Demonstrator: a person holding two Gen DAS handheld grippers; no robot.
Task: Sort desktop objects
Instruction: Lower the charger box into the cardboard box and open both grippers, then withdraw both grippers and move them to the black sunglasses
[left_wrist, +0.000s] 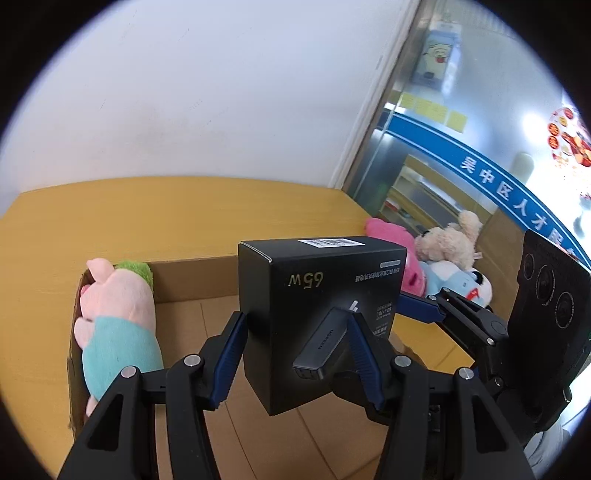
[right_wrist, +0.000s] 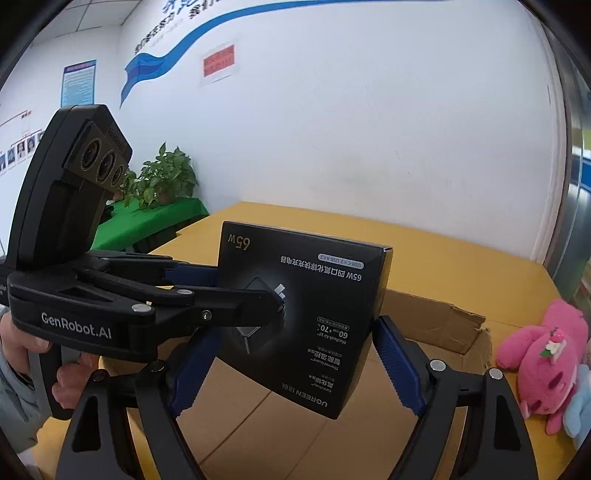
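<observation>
Pig plush (left_wrist: 118, 317), pink with a teal body, soft, lies at the left wall of the corrugated carton (left_wrist: 192, 273) on the yellow worktop (left_wrist: 166, 210). Box (left_wrist: 317, 306): matte black card, rectangular, "65W" printed upside down, barcode on top, held above the carton. Left gripper (left_wrist: 295, 354) jaws clamped on its sides. Right gripper (right_wrist: 295, 369) jaws spread wider than the box; contact unclear. Plush pile (right_wrist: 543, 358) lies right of the carton.

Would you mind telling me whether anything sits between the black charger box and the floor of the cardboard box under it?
Nothing visible does. The black charger box, held by the left gripper, hangs over bare floor of the cardboard box. The pig plush lies against the left wall, clear of the drop.
</observation>
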